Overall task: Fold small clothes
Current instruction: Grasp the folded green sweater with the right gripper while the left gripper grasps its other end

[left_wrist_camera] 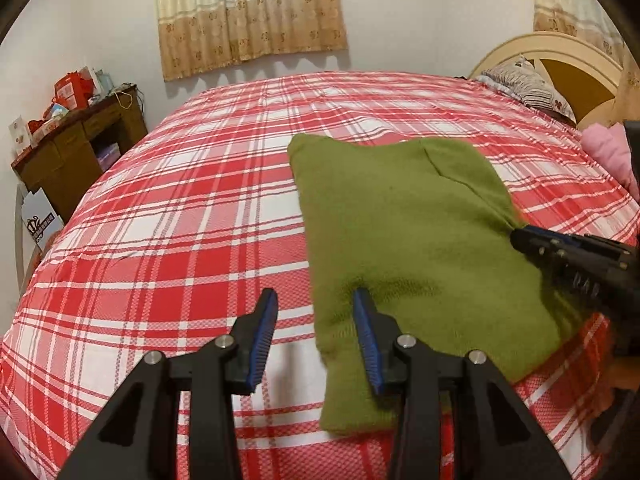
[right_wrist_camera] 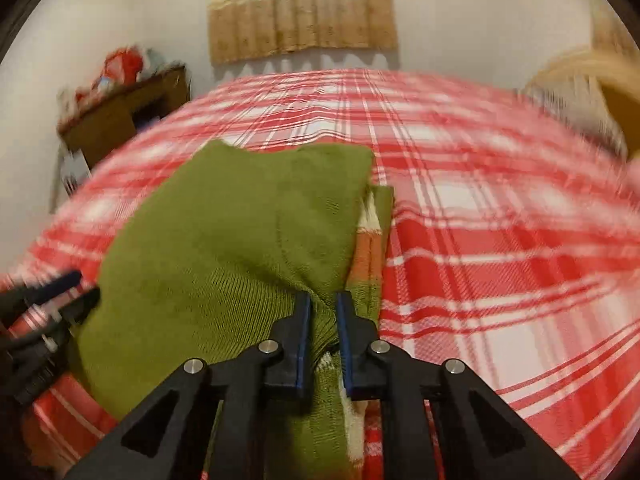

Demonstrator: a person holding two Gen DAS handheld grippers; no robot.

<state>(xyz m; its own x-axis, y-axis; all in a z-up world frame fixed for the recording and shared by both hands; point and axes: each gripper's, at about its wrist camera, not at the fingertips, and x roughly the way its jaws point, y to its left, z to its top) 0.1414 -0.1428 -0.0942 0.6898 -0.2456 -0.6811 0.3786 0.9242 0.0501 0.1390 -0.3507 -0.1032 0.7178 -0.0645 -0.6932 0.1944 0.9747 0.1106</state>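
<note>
A small green knit garment lies on the red-and-white plaid bed. My left gripper is open over the garment's near left edge, with its right finger pressing on the cloth and its left finger over the bedspread. My right gripper is shut on a bunched fold of the green garment at its right side; an orange and white striped part shows under the fold. It also shows in the left wrist view, at the garment's right edge. The right wrist view is blurred.
A pink cloth and a striped pillow lie by the cream headboard at the right. A cluttered brown desk stands left of the bed. Curtains hang on the far wall.
</note>
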